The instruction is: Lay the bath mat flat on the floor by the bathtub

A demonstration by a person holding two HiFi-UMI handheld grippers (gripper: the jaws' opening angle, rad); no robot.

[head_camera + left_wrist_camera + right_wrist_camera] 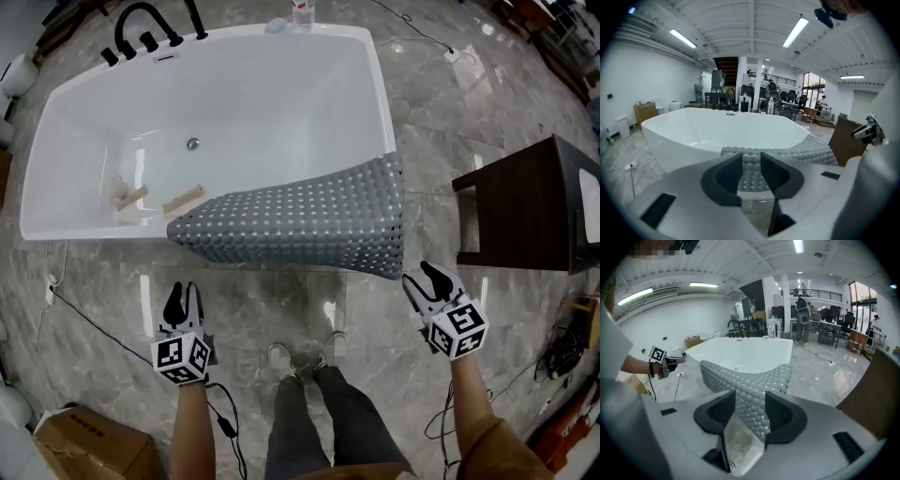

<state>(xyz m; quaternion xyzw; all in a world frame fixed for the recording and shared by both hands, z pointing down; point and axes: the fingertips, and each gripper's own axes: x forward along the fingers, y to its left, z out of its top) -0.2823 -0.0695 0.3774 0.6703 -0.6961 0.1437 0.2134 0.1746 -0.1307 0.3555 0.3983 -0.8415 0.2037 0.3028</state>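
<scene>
Because it sags over an edge instead of holding its own shape, the bath mat point(300, 225) looks soft and limp. It is a grey rubbery sheet covered in small bumps and holes, probably light, not fragile, and grippy rather than slick. It lies draped across the near rim of the bathtub point(281, 103) towards the tub's right end, with its far part over the basin and its near edge hanging outside. None of it is on the floor point(112, 281) yet.

The best places to take hold are likely its two near corners, one per gripper. That way it can be drawn off the rim and spread without folding on itself; pinched in the middle, it would probably droop into a bundle.

The left gripper point(183, 298) hovers over the floor short of the mat's hanging edge. Its fingers stand slightly apart with nothing between them. The right gripper point(422, 279) sits just beside the mat's near right corner with its fingers wider apart. The corner shows in the gap, but the pads do not press on it.

By count there is one mat, one tub and two grippers. Two wooden pieces point(183, 200) lie in the basin, and one black tap point(141, 23) stands at the far rim. To the right is one dark cabinet point(530, 202), and one cardboard box point(84, 441) sits at the near left.
</scene>
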